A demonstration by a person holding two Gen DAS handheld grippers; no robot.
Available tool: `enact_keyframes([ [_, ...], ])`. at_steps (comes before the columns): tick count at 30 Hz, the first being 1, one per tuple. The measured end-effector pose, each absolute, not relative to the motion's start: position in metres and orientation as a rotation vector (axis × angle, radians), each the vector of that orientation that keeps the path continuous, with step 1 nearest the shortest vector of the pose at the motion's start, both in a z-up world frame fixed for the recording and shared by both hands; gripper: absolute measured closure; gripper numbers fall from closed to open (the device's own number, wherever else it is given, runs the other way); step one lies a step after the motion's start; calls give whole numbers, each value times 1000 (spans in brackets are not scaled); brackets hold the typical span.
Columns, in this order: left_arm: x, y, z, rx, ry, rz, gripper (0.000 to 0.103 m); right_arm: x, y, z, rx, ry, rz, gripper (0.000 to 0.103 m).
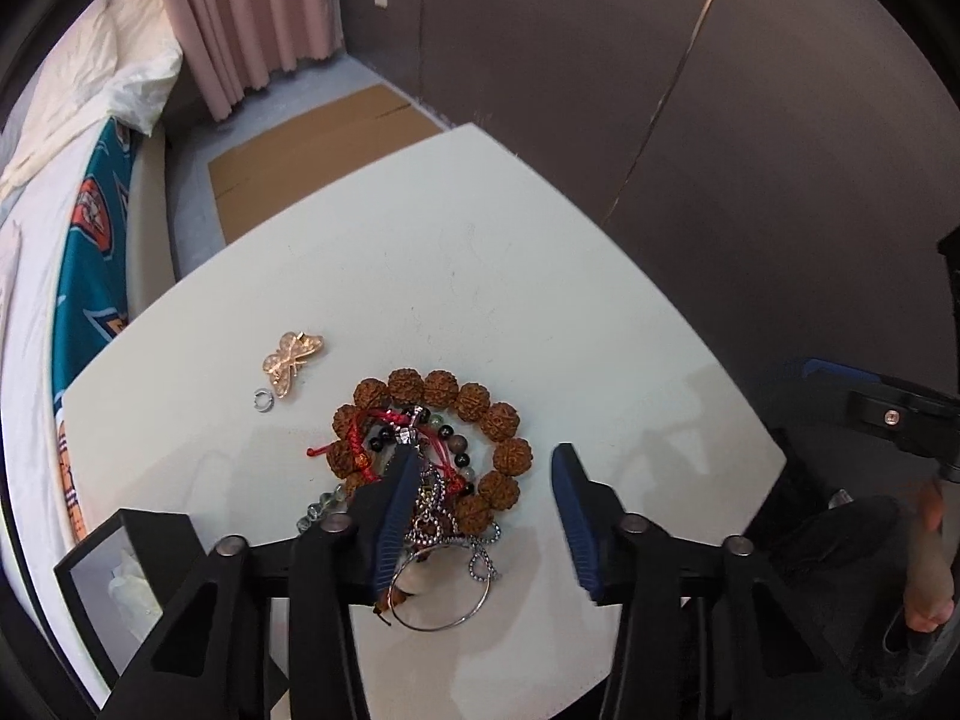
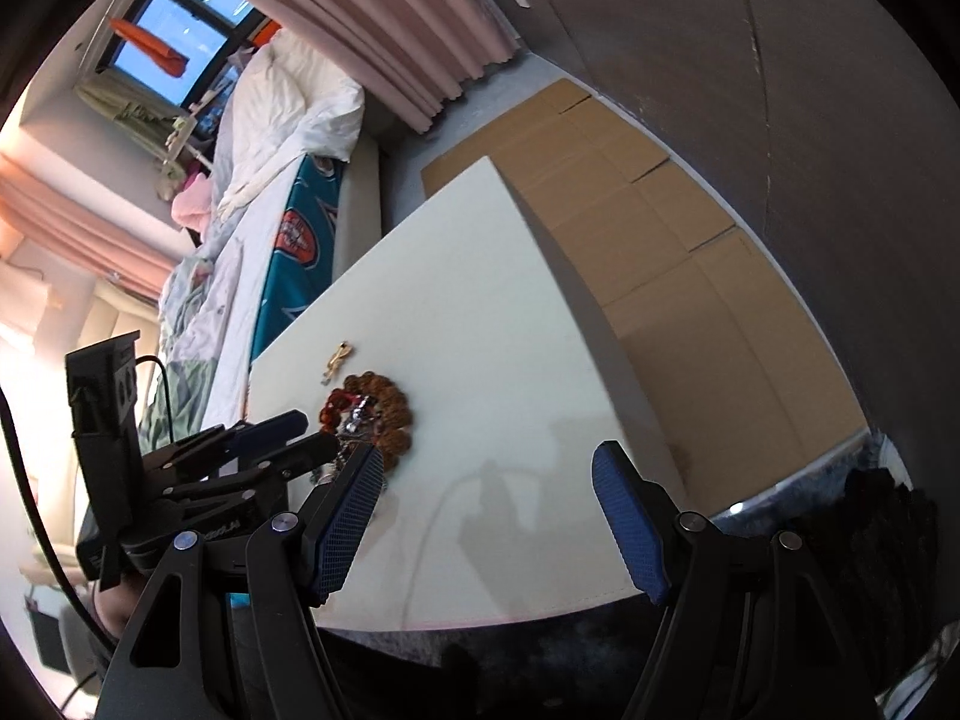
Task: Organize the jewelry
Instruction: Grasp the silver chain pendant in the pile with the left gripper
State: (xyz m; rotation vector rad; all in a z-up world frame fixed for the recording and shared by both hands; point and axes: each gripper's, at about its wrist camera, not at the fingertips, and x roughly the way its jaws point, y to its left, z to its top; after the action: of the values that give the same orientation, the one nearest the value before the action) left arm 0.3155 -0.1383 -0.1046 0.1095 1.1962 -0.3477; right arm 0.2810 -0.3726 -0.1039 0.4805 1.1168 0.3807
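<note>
Jewelry pile (image 1: 432, 450) lower centre on table (image 1: 480, 276). Left gripper (image 1: 486, 474) half-open over it, nothing clamped; right gripper (image 2: 489, 492) wide, empty. Risk: tangled chains drag brown bead bracelet (image 1: 480, 402) along.

This is a bedroom in a home. A bed (image 2: 264, 192) with a messy white blanket (image 2: 282, 114) and a teal sheet (image 1: 90, 240) stands beside the white tabletop (image 1: 420, 276). Long pink curtains (image 1: 252, 18) hang down to the floor. A window (image 2: 174, 30) lets in daylight. Flat cardboard (image 2: 660, 252) lies on the grey floor by a dark wall (image 1: 690, 120).
</note>
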Motion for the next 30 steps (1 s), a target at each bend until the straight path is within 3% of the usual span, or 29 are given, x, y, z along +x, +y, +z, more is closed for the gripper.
enact_keyframes([
  [5,327,-138,-113,106,1243,-296,64,283,-382,-103,503,1107,386,31],
  [9,331,-139,-120,105,1276,-284,73,285,-383,-103,509,1103,391,31],
  [29,349,-131,-151,141,1363,-227,74,293,-369,-106,470,1125,394,31],
  [30,349,-130,-151,133,1365,-233,80,294,-369,-107,468,1125,394,31],
])
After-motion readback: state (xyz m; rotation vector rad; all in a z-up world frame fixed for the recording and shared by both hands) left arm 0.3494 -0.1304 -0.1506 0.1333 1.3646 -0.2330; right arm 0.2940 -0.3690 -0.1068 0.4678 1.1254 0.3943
